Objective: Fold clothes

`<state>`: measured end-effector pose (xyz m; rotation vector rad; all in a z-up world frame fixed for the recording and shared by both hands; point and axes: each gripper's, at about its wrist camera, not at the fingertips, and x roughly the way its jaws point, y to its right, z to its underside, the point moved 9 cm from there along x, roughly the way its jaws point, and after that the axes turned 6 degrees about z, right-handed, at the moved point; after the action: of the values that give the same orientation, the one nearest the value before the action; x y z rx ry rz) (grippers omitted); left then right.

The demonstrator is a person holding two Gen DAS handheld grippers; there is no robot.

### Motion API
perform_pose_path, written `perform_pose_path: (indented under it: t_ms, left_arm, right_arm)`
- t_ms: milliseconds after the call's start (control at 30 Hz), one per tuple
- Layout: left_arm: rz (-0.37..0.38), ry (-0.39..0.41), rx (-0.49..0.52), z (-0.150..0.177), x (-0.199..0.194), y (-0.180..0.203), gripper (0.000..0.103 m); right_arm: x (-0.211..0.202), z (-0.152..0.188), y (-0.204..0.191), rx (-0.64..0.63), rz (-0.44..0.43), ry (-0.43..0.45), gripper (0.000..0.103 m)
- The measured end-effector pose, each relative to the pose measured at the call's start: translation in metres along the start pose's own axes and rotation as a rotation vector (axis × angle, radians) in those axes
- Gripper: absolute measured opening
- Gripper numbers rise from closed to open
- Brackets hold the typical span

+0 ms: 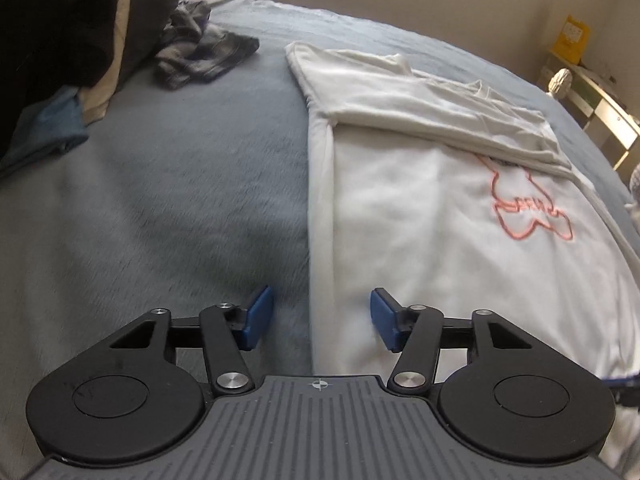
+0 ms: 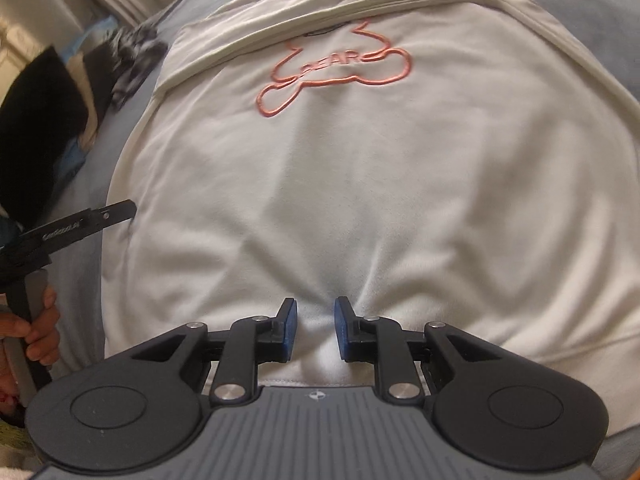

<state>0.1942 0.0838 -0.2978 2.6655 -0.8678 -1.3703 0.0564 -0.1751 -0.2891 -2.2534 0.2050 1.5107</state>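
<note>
Grippers nearest each lens, both over a white sweatshirt spread flat on a grey-blue bedspread. The right gripper hangs above the garment's near hem, blue pads a narrow gap apart with cloth puckered between and beneath them; whether the pads pinch the fabric cannot be told. The left gripper straddles the sweatshirt's left folded edge, jaws moderately apart, one blue pad over the bedspread and the other over white cloth, neither pressing on anything. In the right wrist view a hand at the left margin holds the left tool's handle. Mid-field, the sweatshirt's front carries a bear outline stitched in coral thread, with lettering inside it. Beyond the outline a sleeve lies folded across the chest. Farther off, apart from the sweatshirt, a crumpled plaid garment rests on the bedspread. At the far left, dark and pale pillows are stacked.
</note>
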Motion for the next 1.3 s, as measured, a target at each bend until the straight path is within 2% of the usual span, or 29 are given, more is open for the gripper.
perform_pose_path:
  t_ms: [167,267,633,867,1000,1167,1300]
  left_arm:
    - [-0.054,0.037,0.021,-0.006,0.001,0.000,0.008]
    - [-0.083,0.062,0.011,-0.008,-0.002,-0.004,0.003]
    - [-0.153,0.076,0.065,-0.011,0.001,-0.010,0.004]
    - [-0.131,0.077,0.028,-0.010,-0.009,-0.021,0.028]
    - [-0.125,0.105,0.014,-0.014,-0.024,-0.022,0.032]
    - [-0.165,0.194,0.114,-0.032,-0.043,-0.008,0.035]
    - [-0.161,0.177,0.190,-0.049,-0.023,0.007,0.036]
  right_arm:
    - [0.003,0.002,0.002,0.044,-0.015,0.027,0.021]
    - [0.003,0.002,0.003,0.046,-0.025,0.028,0.021]
    - [0.003,0.001,0.011,0.065,-0.067,0.030,0.020]
    - [0.003,0.001,0.011,0.060,-0.067,0.030,0.020]
    - [0.004,0.000,0.011,0.062,-0.067,0.028,0.020]
    - [0.004,0.000,0.011,0.065,-0.067,0.030,0.020]
    - [0.003,0.000,0.011,0.063,-0.066,0.030,0.021]
